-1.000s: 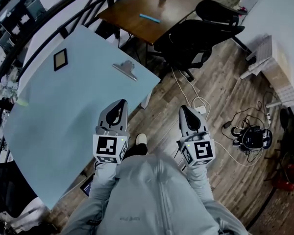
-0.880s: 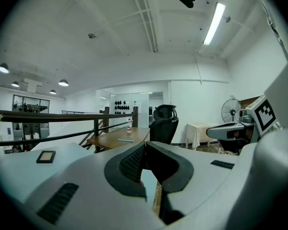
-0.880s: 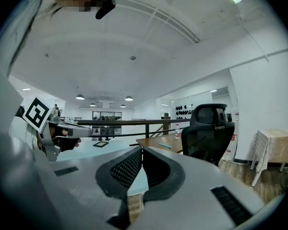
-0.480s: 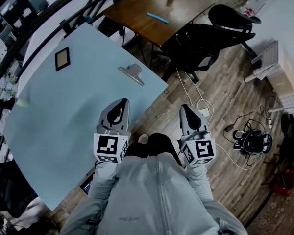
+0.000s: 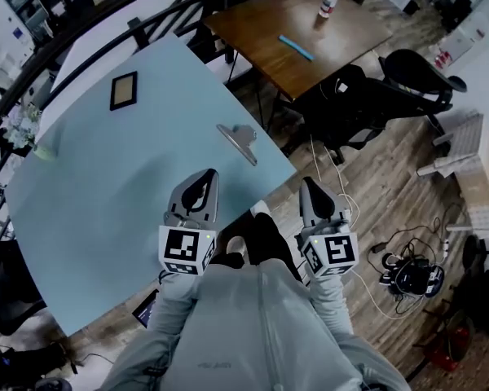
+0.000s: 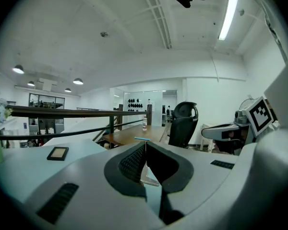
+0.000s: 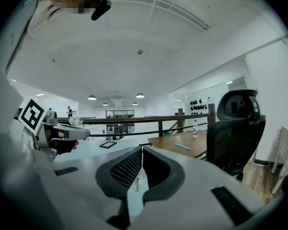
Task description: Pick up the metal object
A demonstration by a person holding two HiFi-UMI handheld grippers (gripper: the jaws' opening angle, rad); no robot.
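The metal object is a silver bulldog clip (image 5: 238, 141) lying on the pale blue table (image 5: 106, 186) near its right edge. My left gripper (image 5: 205, 175) is shut and empty. It hovers over the table a short way below and left of the clip. In the left gripper view the closed jaws (image 6: 145, 145) point towards the clip (image 6: 149, 178), which shows through the gap under the tips. My right gripper (image 5: 310, 183) is also shut and empty. It is off the table's right edge, over the wooden floor, with the tips (image 7: 141, 150) meeting.
A small dark framed panel (image 5: 123, 90) lies on the far side of the blue table. Beyond stands a wooden table (image 5: 342, 39) with a bottle (image 5: 329, 0) and a blue strip (image 5: 297, 46). Black office chairs (image 5: 375, 96) stand to the right and cables (image 5: 407, 275) lie on the floor. A dark railing (image 5: 81, 47) runs behind.
Both grippers and the person have moved forward towards the blue table. The clip now lies closer to the left gripper's tips. Both grippers stay shut.
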